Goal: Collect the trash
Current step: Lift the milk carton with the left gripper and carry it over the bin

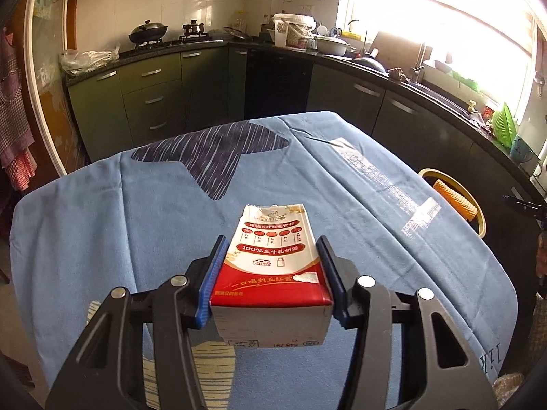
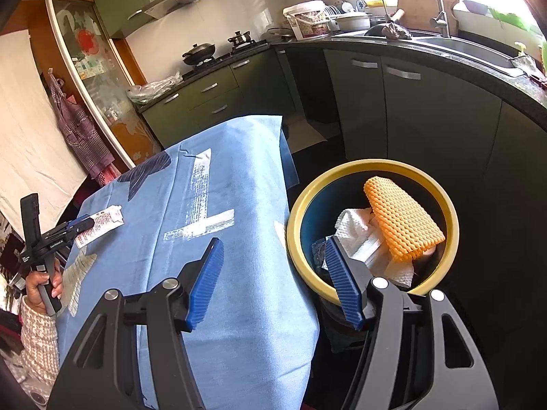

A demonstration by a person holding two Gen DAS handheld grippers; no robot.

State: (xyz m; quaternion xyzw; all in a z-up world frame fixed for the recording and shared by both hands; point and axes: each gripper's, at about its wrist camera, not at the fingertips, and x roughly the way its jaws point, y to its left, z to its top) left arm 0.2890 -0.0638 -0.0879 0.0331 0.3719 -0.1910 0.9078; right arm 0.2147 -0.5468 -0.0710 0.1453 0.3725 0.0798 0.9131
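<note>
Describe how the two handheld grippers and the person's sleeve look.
Both the left gripper and the right gripper have black angular frames with cut-outs, silver round pivot pins and ribbed blue pads. The left one's handle bears small white lettering. The sleeve is a pale checked knit.

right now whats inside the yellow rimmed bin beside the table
The bin holds an orange honeycomb foam sleeve lying on top of crumpled white paper towels. Whatever lies deeper is covered by these and by the right gripper's finger.
</note>
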